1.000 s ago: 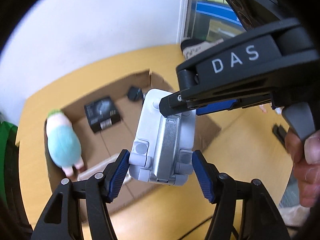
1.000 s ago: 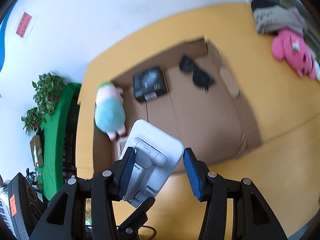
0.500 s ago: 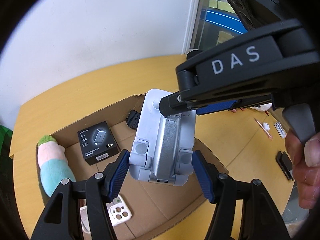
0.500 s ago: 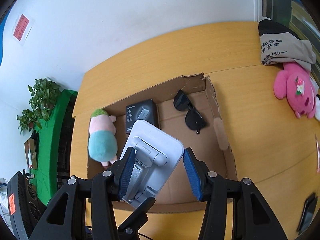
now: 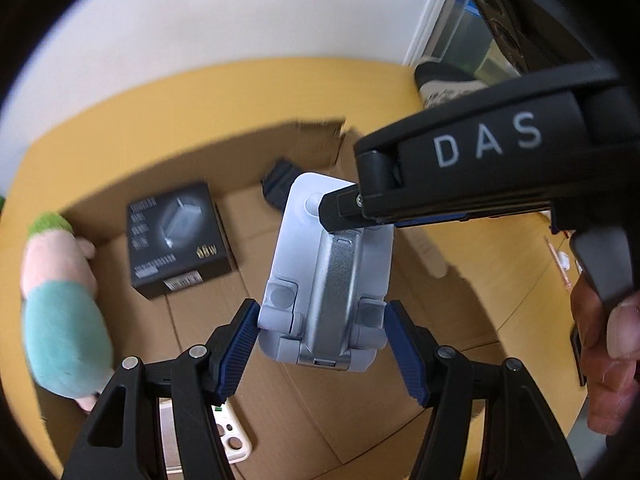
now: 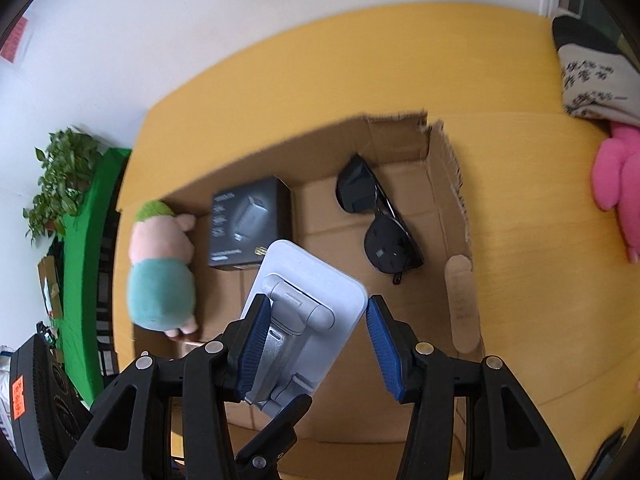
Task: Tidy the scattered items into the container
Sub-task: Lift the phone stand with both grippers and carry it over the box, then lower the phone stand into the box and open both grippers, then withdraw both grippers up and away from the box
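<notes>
Both jaws grip stand [image 5: 326, 276]; only right view shows sunglasses [image 6: 376, 218]

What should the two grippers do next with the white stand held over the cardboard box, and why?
Probably lower the stand into the cardboard box. The left gripper and right gripper both clamp it above bare floor between the black carton and the sunglasses, so nothing seems to block it.

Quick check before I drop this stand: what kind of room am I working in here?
Probably an office or lab room, not a home kitchen: a yellow wooden table against a plain white wall, a potted plant by a green surface, and a window at the table's far corner.
</notes>
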`<state>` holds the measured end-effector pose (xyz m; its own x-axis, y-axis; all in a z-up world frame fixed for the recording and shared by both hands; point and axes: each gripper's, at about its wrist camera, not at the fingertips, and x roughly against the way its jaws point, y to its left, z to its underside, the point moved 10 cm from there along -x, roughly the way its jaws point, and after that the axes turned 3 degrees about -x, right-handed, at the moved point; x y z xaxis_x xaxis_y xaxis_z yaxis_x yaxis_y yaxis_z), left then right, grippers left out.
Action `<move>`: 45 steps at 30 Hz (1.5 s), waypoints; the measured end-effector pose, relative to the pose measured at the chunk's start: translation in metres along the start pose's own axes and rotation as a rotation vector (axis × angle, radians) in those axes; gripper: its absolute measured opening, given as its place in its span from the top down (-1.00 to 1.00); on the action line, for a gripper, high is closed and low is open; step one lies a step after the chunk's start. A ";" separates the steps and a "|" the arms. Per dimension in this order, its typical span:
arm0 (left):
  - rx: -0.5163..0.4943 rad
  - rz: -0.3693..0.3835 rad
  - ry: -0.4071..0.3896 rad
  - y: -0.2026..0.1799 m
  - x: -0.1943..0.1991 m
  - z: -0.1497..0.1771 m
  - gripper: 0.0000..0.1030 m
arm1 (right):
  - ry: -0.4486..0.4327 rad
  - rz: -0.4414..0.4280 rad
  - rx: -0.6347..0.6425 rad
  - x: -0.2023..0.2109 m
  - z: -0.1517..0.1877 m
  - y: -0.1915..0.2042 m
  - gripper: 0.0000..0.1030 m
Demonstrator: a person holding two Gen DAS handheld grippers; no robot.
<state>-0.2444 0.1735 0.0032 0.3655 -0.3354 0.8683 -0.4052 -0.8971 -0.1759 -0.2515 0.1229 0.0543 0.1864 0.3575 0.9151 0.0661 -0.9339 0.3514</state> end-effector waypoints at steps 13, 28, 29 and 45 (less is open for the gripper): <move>0.110 0.033 0.199 0.018 -0.085 0.046 -0.23 | 0.154 0.028 -0.019 -0.099 0.020 -0.037 -0.02; 0.158 -0.022 0.214 0.037 -0.070 0.056 0.10 | 0.146 0.046 0.059 -0.092 0.031 -0.027 -0.44; 0.165 -0.028 0.205 0.040 -0.062 0.057 0.10 | 0.130 0.046 0.075 -0.081 0.032 -0.023 -0.58; 0.203 -0.345 -0.206 0.066 0.240 0.000 -0.54 | -0.136 0.136 0.341 0.161 0.089 0.078 -0.99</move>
<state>-0.1836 0.0341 0.1997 0.6180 -0.0386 0.7852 -0.0649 -0.9979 0.0020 -0.1289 0.1071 0.2118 0.3429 0.2476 0.9061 0.3494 -0.9290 0.1216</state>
